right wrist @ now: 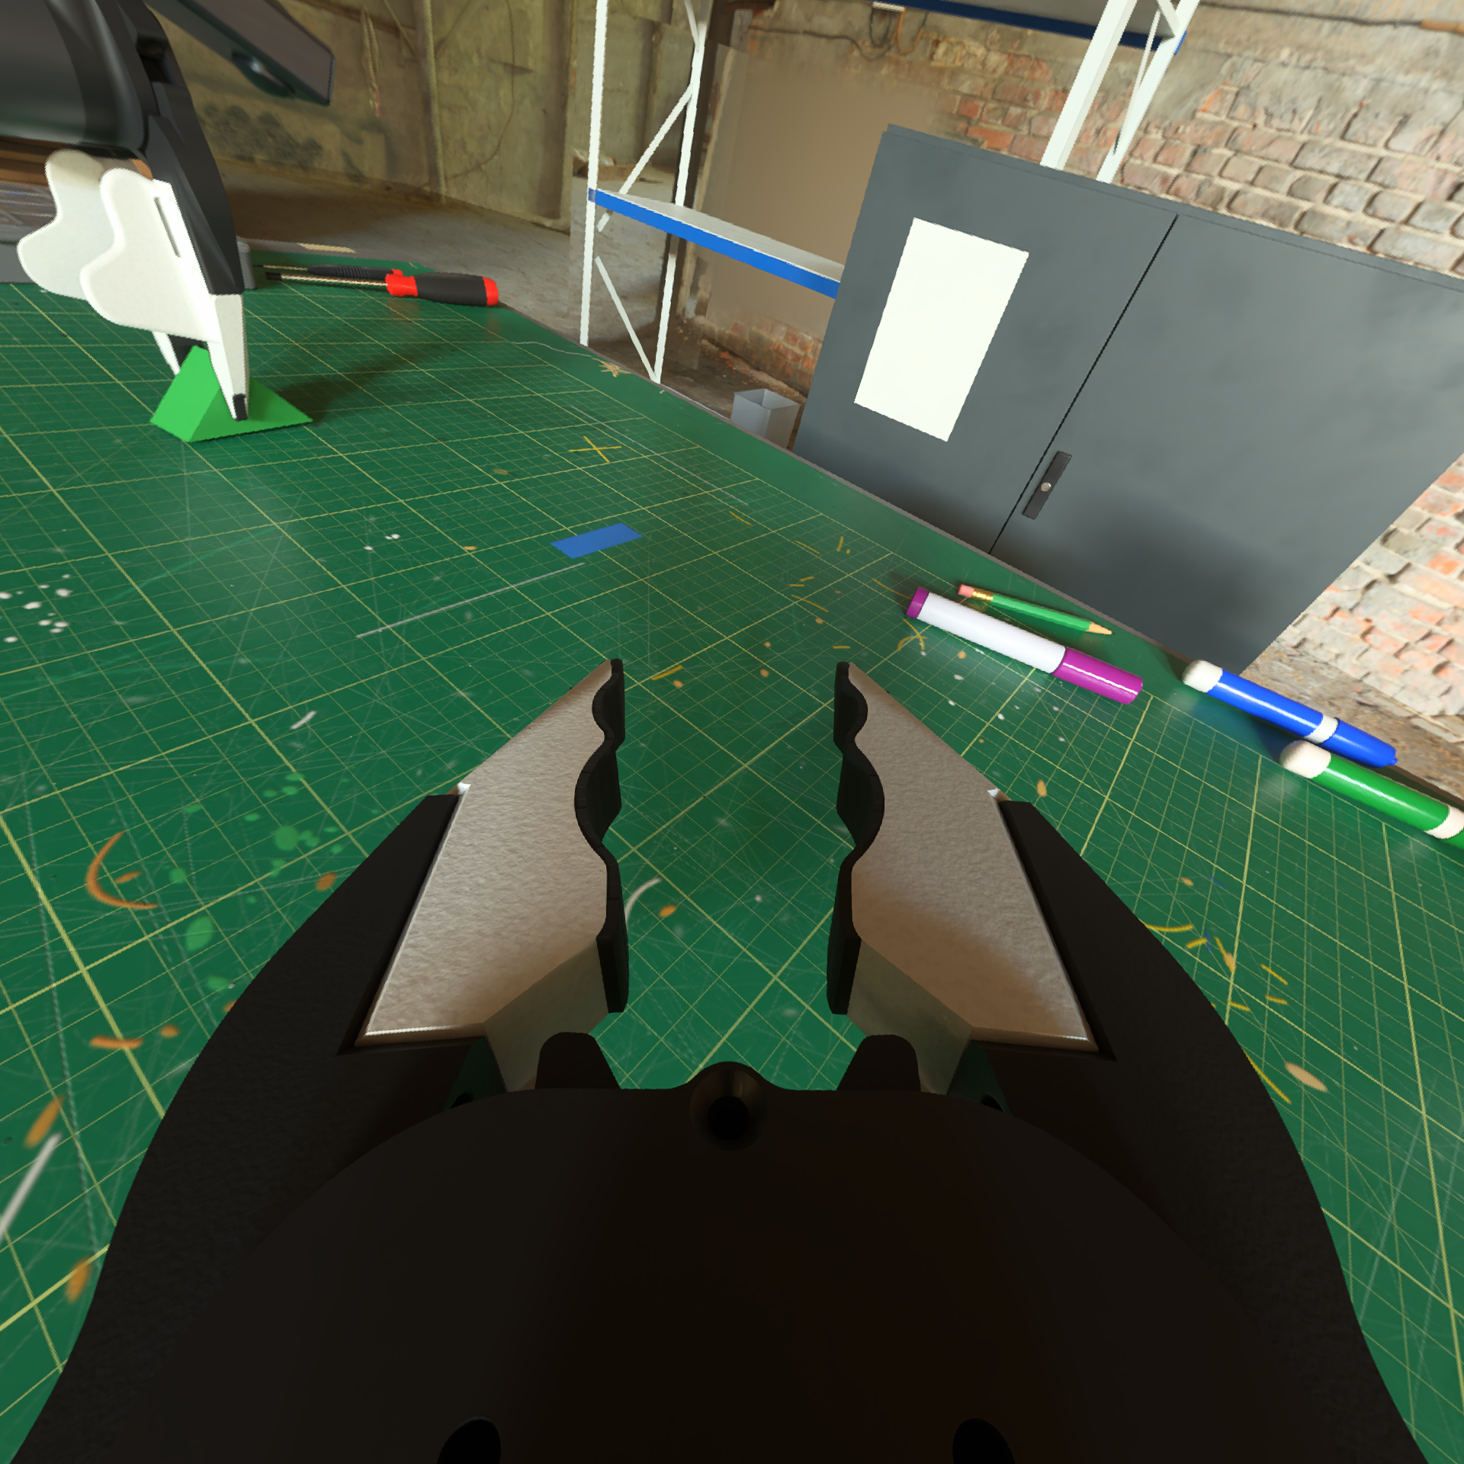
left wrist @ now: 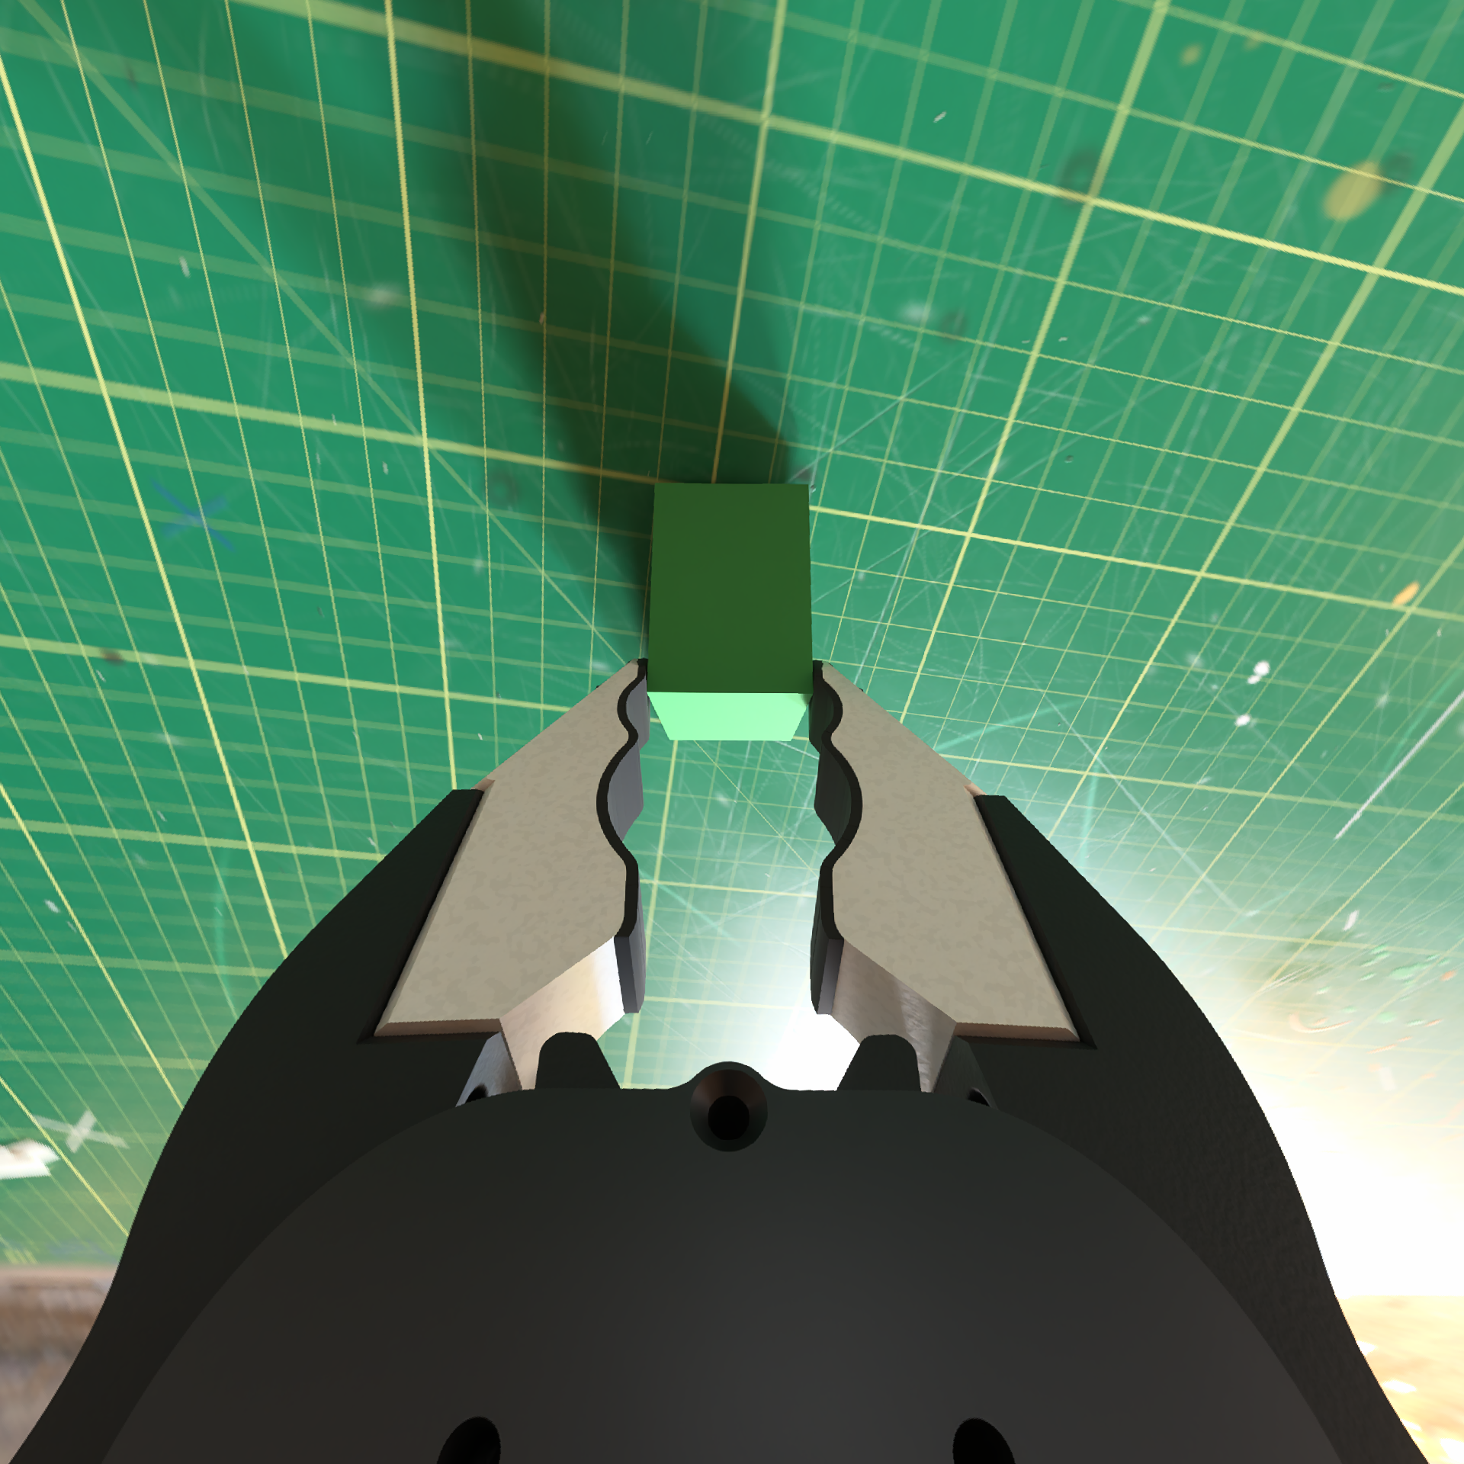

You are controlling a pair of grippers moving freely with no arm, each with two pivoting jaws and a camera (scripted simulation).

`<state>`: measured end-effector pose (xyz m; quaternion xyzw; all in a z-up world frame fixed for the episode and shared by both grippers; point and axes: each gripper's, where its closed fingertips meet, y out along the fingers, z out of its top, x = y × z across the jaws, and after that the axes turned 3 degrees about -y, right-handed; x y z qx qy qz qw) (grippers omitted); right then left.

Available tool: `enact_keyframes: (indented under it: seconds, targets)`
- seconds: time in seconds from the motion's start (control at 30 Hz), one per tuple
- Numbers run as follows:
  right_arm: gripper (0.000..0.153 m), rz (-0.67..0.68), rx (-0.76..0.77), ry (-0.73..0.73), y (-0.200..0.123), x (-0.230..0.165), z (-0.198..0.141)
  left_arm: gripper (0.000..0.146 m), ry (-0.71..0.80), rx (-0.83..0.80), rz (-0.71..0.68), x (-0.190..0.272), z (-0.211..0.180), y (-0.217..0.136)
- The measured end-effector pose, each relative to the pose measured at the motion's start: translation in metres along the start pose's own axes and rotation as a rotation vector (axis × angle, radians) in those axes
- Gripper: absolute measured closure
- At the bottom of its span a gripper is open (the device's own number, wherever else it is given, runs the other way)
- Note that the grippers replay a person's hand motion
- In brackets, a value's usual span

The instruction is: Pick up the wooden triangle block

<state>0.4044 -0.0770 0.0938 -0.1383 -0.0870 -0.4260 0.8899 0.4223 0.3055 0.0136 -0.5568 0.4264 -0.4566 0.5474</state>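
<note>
Fingers (left wrist: 634, 713) of the left claw (left wrist: 729, 697) squeeze one green triangle block (left wrist: 729, 590) on the mat (left wrist: 317, 396). Right claw (right wrist: 729, 681) is wide, near three markers (right wrist: 1022, 643) and one pencil (right wrist: 1038, 611).

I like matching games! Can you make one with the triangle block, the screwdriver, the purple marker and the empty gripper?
Things:
1. green triangle block
2. screwdriver
3. purple-capped marker
4. right gripper

Clues:
A. lies beside a green pencil
B. open, nothing between its fingers
C. red and black handle, far edge of the mat
D. pinched by the left gripper

Pairs: 1-D, 2-C, 3-A, 4-B
</note>
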Motion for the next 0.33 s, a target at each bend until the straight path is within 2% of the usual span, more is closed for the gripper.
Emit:
enact_keyframes:
  seconds: [0.07, 0.13, 0.23, 0.33]
  targets:
    - [0.099, 0.007, 0.002, -0.005, 0.000, -0.002, 0.002, 0.106, 0.100, 0.087, -0.013, -0.001, 0.009, -0.007]
    - [0.099, 0.040, 0.017, 0.015, -0.001, -0.007, 0.006, 0.106, 0.226, 0.244, 0.016, -0.001, 0.023, -0.026]
    - [0.097, 0.211, 0.081, 0.111, -0.005, -0.027, 0.020, 0.106, 0.441, 0.569, 0.069, 0.012, 0.037, -0.082]
    - [0.089, 0.359, 0.153, 0.244, -0.009, -0.046, 0.037, 0.106, 0.700, 0.924, 0.137, 0.043, 0.031, -0.148]
